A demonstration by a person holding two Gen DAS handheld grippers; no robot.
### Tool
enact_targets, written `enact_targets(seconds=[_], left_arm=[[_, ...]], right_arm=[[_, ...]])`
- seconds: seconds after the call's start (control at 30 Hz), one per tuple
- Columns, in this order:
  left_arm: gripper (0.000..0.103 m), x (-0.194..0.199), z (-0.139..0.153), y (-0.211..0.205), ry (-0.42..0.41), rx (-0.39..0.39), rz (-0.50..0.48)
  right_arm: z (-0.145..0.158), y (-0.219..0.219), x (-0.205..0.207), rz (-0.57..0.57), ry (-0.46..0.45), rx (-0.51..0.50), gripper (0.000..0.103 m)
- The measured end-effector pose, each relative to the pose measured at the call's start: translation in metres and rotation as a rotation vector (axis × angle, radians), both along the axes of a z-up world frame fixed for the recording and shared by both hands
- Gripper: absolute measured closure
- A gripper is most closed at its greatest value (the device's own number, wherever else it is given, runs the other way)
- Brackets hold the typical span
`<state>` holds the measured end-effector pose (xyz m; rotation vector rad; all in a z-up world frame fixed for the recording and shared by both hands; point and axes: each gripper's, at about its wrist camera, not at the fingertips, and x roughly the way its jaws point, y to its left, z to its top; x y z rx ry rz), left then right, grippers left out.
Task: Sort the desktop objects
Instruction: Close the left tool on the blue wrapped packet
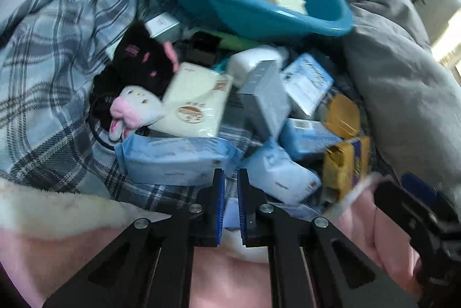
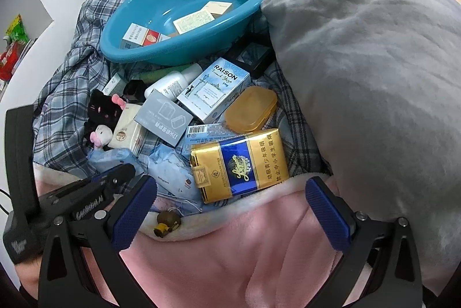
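A heap of small items lies on a plaid cloth (image 2: 63,95). Behind it sits a teal basin (image 2: 173,51) holding a red-and-white box (image 2: 141,37) and cream cards (image 2: 193,21). My right gripper (image 2: 230,204) is open wide over the pink blanket, and a gold-and-blue cigarette pack (image 2: 242,164) lies just beyond its fingertips. My left gripper (image 1: 231,187) is shut, its tips over light blue tissue packs (image 1: 173,161); I see nothing clamped between them. The heap also holds a Raison box (image 2: 213,89), an amber case (image 2: 250,109), a grey box (image 2: 164,121), a white bottle (image 2: 173,82) and two plush toys (image 2: 103,106).
A bulky grey pillow (image 2: 360,77) crowds the right side of the heap. A pink fleece blanket (image 2: 230,250) with a white edge covers the foreground, and a small brown trinket (image 2: 167,221) rests on it. Colourful packets (image 2: 11,49) stand on a shelf at far left.
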<state>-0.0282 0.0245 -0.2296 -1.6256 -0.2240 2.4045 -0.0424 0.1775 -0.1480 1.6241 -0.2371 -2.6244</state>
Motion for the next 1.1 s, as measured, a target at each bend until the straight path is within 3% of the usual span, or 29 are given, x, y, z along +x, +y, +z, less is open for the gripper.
enact_targets(seconds=[0.2, 0.43, 0.47, 0.5, 0.53, 0.57, 0.7, 0.97, 1.1], left_arm=[[0.094, 0.002, 0.011, 0.007, -0.003, -0.015, 0.007], [0.093, -0.007, -0.001, 0.006, -0.023, -0.087, 0.003], [0.090, -0.009, -0.003, 0.006, -0.038, -0.083, 0.012], [0.076, -0.010, -0.006, 0.004, -0.050, -0.075, 0.024], [0.049, -0.011, -0.007, 0.003, -0.054, -0.067, 0.035], [0.038, -0.011, -0.007, 0.000, -0.043, -0.047, 0.054], [0.031, -0.012, -0.003, 0.000, -0.020, -0.002, 0.079], [0.029, -0.031, -0.012, 0.003, -0.073, -0.072, 0.182], [0.029, -0.033, -0.014, 0.001, -0.065, -0.069, 0.204]], right_arm=[[-0.001, -0.001, -0.001, 0.000, -0.004, 0.011, 0.001], [-0.002, -0.003, -0.002, 0.001, -0.008, 0.017, 0.001], [-0.003, -0.003, -0.001, 0.002, -0.009, 0.018, 0.001], [-0.003, -0.003, -0.001, 0.003, -0.011, 0.018, 0.001], [-0.003, -0.004, -0.001, 0.004, -0.011, 0.017, 0.001], [-0.003, -0.004, -0.001, 0.005, -0.012, 0.018, 0.001], [-0.006, -0.006, -0.002, 0.012, -0.020, 0.022, 0.001], [-0.024, -0.010, -0.019, 0.037, -0.082, 0.069, 0.001], [-0.035, -0.010, -0.024, 0.034, -0.102, 0.097, 0.001]])
